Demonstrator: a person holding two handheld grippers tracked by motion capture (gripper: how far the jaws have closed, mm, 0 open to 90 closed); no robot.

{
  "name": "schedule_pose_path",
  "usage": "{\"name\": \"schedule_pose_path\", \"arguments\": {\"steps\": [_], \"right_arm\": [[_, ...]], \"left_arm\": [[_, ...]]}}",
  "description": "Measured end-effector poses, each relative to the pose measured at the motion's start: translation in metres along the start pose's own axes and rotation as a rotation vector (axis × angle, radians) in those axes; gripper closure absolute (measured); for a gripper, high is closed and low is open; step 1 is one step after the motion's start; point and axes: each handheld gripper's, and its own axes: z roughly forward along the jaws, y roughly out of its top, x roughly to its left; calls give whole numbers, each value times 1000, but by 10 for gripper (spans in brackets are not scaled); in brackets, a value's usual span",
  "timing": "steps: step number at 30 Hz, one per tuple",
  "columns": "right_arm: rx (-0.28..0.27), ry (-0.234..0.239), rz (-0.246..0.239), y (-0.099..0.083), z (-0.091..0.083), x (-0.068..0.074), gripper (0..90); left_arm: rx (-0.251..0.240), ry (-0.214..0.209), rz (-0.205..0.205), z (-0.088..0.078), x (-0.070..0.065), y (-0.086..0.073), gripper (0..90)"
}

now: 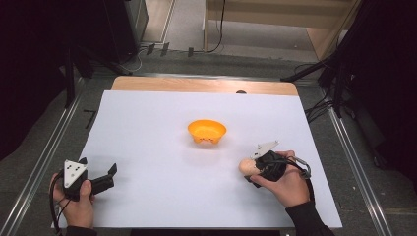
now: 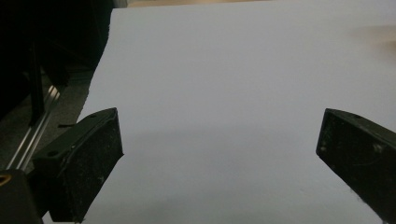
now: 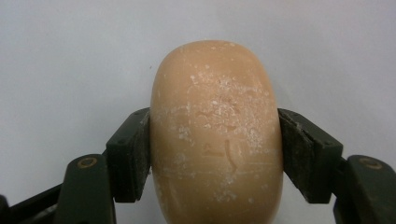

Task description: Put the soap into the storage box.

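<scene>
Count as we find it: one orange bowl [image 1: 207, 132] mid-frame, one tan soap bar [image 3: 217, 135] clamped in right gripper [image 1: 252, 168] lower right; left gripper [image 1: 110, 174] lower left, jaws spread, empty.

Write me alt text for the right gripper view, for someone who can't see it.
A rounded tan bar of soap, its surface scuffed with white flecks, is clamped between the two black jaws of the right gripper, one pad pressed against each side. Behind it lies a plain white table surface.
</scene>
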Motion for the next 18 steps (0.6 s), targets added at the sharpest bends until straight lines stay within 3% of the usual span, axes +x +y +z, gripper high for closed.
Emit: {"name": "schedule_pose_path", "arguments": {"steps": [18], "right_arm": [[-28, 50, -75, 30, 4, -23, 329]], "left_arm": [[14, -9, -6, 1, 0, 0, 55]]}}
